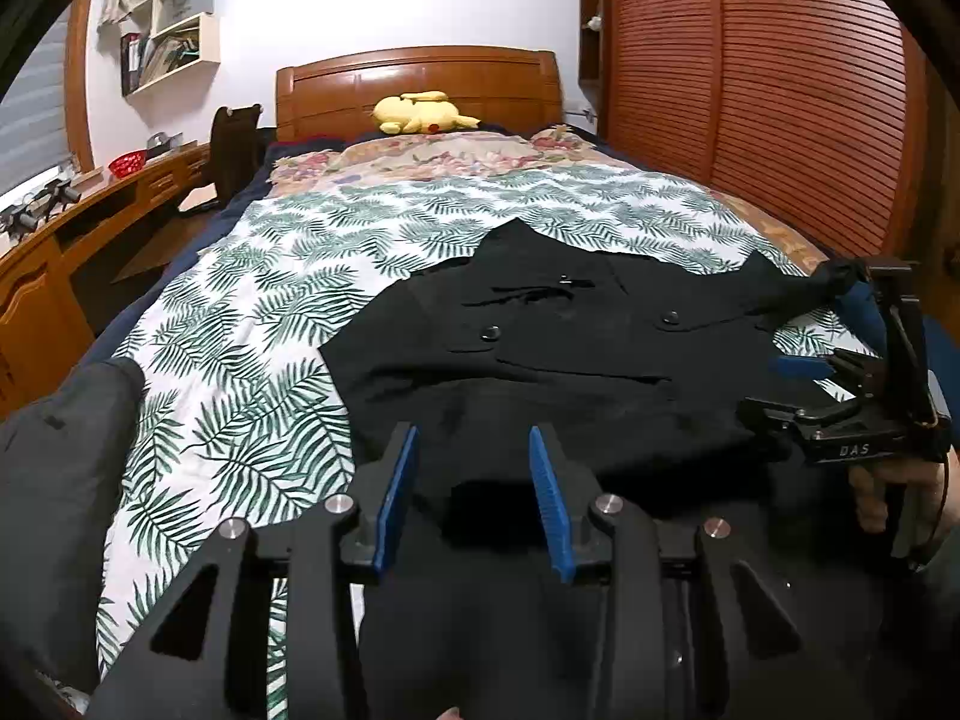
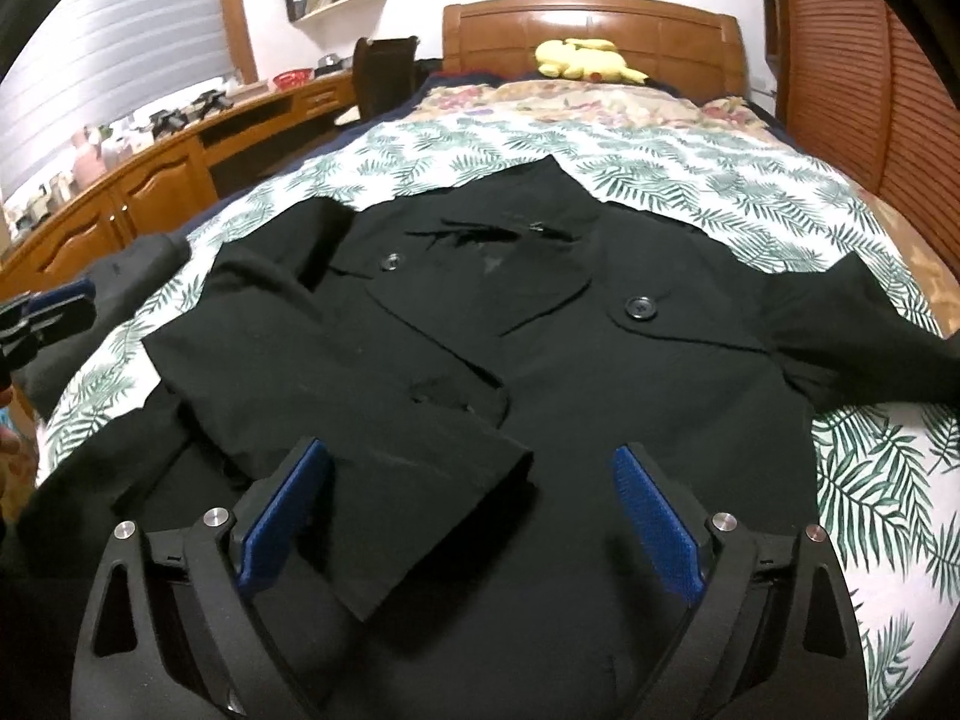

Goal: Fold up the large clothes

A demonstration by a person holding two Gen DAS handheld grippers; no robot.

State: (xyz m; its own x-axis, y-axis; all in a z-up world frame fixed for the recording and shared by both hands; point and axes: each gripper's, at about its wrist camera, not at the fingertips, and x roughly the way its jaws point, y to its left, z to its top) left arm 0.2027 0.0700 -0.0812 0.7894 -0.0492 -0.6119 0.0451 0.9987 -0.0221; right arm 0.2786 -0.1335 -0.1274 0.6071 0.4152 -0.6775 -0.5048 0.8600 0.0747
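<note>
**Black coat laid out on the bed, one sleeve folded in**

The black coat [image 2: 480,324] lies front-up on the leaf-print bedspread [image 2: 750,192], one sleeve [image 2: 336,384] folded across its body, the other sleeve [image 2: 852,336] stretched out sideways. The right gripper [image 2: 471,516] hangs over the folded cuff, jaws wide apart and holding nothing. The left gripper [image 1: 471,492] hovers at the coat's near edge, jaws parted more narrowly, also holding nothing. A yellow plush toy [image 1: 420,113] rests by the wooden headboard [image 1: 420,81].

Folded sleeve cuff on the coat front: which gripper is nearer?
Right. The right gripper hangs open directly over the cuff; the left gripper sits off beside the coat.
</note>
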